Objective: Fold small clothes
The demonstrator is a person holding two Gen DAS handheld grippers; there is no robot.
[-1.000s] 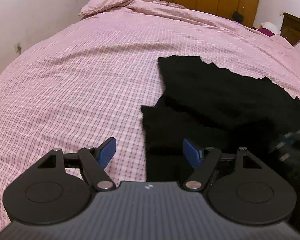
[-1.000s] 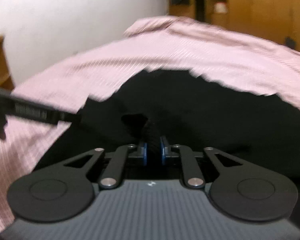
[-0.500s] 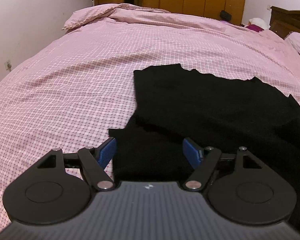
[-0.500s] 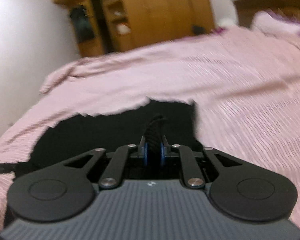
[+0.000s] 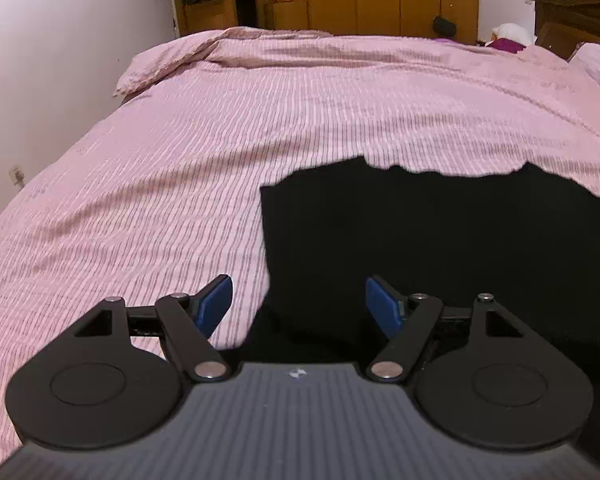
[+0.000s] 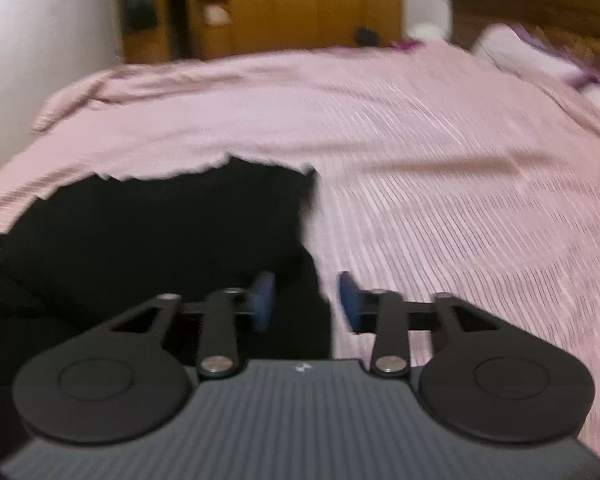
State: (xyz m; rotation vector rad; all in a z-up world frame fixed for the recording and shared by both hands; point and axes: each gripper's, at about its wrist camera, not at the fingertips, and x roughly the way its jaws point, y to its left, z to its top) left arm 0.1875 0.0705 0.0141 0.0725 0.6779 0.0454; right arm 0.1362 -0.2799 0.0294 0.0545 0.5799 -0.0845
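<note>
Right hand-held gripper point(image 6: 304, 300) jaws just opened, releasing black garment point(image 6: 160, 232) folded on bed point(image 6: 440, 184); left hand-held gripper point(image 5: 298, 304) released, empty.

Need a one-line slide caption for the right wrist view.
Right gripper, jaws just opened and clamping nothing, over the right edge of a black garment spread on a pink checked bedspread.
</note>
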